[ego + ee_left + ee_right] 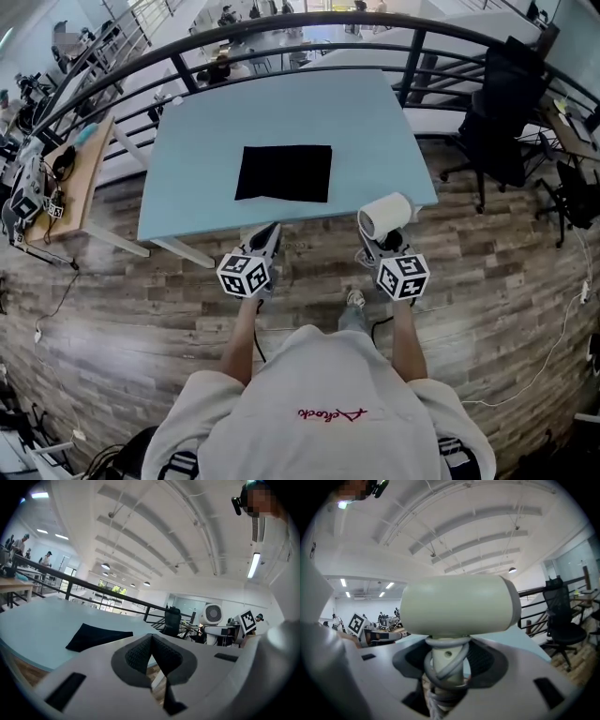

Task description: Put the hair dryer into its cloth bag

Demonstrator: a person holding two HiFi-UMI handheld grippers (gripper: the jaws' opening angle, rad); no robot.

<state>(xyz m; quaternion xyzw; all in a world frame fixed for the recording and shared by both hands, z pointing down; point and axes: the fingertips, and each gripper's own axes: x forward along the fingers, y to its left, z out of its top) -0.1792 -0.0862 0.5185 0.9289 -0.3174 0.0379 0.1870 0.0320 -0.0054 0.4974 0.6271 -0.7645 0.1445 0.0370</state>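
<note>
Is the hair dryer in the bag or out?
Out: the right gripper holds the hair dryer by its handle, and the bag lies flat on the table.

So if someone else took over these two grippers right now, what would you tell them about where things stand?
Left gripper: shut, empty, near the table's front edge.
Right gripper: shut on the hair dryer by its handle, with the cord wound round it. It is held in the air by the table's front right corner.
Cloth bag: lying flat on the table, nothing touching it.
Done: hair dryer picked up.
Left: open the bag and slide the hair dryer in.
</note>
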